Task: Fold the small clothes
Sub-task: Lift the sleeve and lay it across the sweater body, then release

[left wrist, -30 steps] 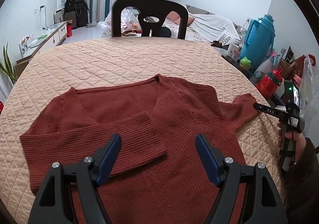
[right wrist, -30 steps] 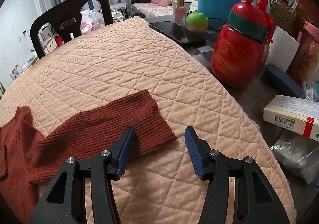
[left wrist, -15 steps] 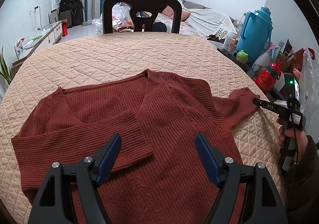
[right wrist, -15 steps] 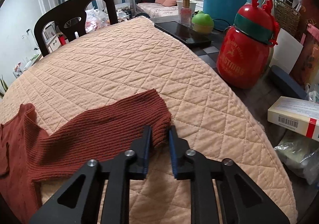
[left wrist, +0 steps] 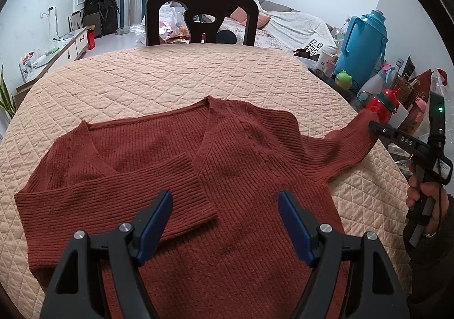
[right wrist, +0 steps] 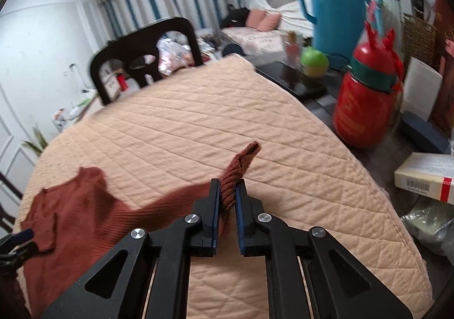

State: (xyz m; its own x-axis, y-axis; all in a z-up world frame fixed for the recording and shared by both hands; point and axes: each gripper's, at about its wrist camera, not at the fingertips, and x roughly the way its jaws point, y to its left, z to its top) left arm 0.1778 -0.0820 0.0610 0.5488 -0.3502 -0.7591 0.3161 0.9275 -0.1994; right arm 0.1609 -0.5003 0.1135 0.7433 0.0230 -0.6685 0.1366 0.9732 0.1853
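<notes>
On the quilted tabletop (left wrist: 198, 78), toward its near edge, a rust-red ribbed sweater (left wrist: 241, 177) lies flat, front up. Its left sleeve (left wrist: 119, 200) is already folded across the chest; I judge that half done. The left gripper (left wrist: 225, 222) hovers over the lower body of the sweater with its jaws spread wide, nothing between them. Farther right, the other sleeve (left wrist: 340, 149) reaches out toward the tabletop's right edge, its cuff (right wrist: 241, 166) raised off the quilt. The right gripper (right wrist: 227, 205) has just been closing and now pinches that cuff between its blue pads. Left to do, as I read it: bring this sleeve across, then fold the body. Bare quilt runs wide to the far edge by the chair (left wrist: 201, 15); beyond the right edge a red bottle (right wrist: 366, 109) and teal jug (right wrist: 332, 7) stand close.
</notes>
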